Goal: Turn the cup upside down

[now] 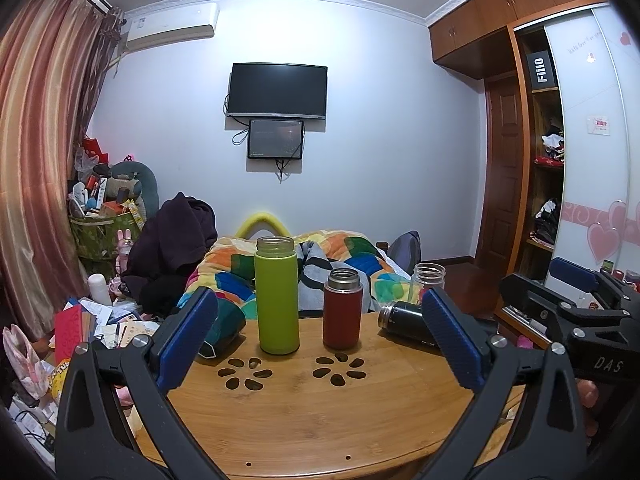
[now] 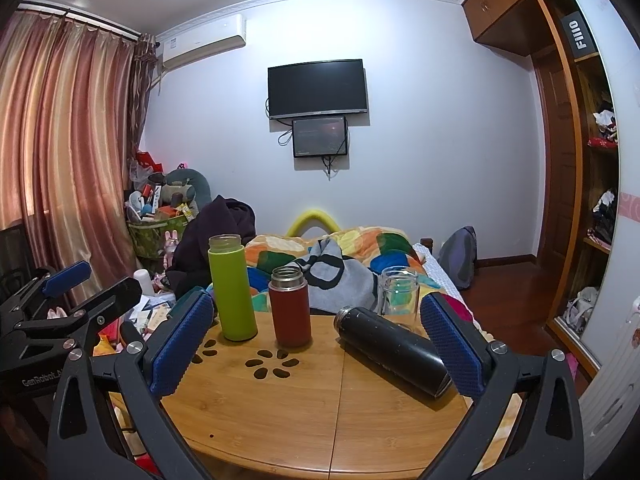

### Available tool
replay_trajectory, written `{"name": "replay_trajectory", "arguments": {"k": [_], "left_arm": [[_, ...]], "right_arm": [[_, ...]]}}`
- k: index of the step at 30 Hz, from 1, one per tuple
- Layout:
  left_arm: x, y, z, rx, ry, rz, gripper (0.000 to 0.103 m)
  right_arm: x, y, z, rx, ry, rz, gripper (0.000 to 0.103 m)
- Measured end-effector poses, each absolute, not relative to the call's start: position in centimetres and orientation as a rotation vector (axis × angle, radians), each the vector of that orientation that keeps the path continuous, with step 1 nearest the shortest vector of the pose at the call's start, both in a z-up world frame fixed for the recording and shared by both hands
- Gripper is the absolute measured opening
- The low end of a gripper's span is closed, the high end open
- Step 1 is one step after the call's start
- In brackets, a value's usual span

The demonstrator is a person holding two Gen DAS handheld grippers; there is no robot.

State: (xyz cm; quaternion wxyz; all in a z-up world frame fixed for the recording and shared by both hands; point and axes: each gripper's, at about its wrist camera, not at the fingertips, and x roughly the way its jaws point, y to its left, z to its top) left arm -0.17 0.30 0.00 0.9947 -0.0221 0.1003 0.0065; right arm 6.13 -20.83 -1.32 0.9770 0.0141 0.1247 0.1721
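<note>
On the round wooden table [image 1: 312,412] stand a tall green cup [image 1: 277,296], a shorter red cup [image 1: 343,309] and a clear glass cup [image 1: 429,280], all upright with open mouths up. A black cup [image 1: 404,322] lies on its side at the right. My left gripper [image 1: 320,340] is open and empty, a little short of the green and red cups. My right gripper [image 2: 316,344] is open and empty; the black cup [image 2: 392,350] lies between its fingers' line of sight, near the right finger [image 2: 454,350]. The green [image 2: 232,288], red [image 2: 290,308] and glass [image 2: 398,294] cups stand beyond.
A bed with a colourful quilt [image 1: 360,256] lies behind the table. Clutter and papers [image 1: 108,320] fill the floor at the left by the curtain. A wardrobe [image 1: 540,160] stands at the right. The right gripper shows in the left wrist view [image 1: 580,308].
</note>
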Motion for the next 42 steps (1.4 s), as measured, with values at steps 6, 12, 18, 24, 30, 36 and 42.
{"name": "replay_trajectory", "arguments": {"k": [6,12,18,24,30,36,42], "left_arm": [[-0.20,0.36,0.08,-0.043,0.201,0.011,0.103],[-0.23,0.31,0.11,-0.041,0.200,0.010,0.103],[-0.25,0.29,0.11,-0.043,0.201,0.010,0.103],[-0.25,0.29,0.09,-0.041,0.201,0.010,0.103],[-0.25,0.32,0.09,-0.042,0.200,0.008,0.103],[-0.26,0.28,0.08,-0.042,0.201,0.008,0.103],[-0.26,0.26,0.04,-0.043,0.203,0.006,0.103]], "right_arm": [[6.26,-21.02,-1.27,0.035,0.251,0.343,0.103],[6.29,-21.08,-1.26,0.035,0.250,0.342,0.103],[6.34,-21.15,-1.21,0.037,0.252,0.345,0.103],[6.35,-21.13,-1.19,0.036,0.252,0.346,0.103],[6.34,-21.06,-1.10,0.036,0.252,0.348,0.103],[6.32,-21.07,-1.16,0.036,0.252,0.347,0.103],[6.29,-21.00,-1.21,0.037,0.252,0.349,0.103]]}}
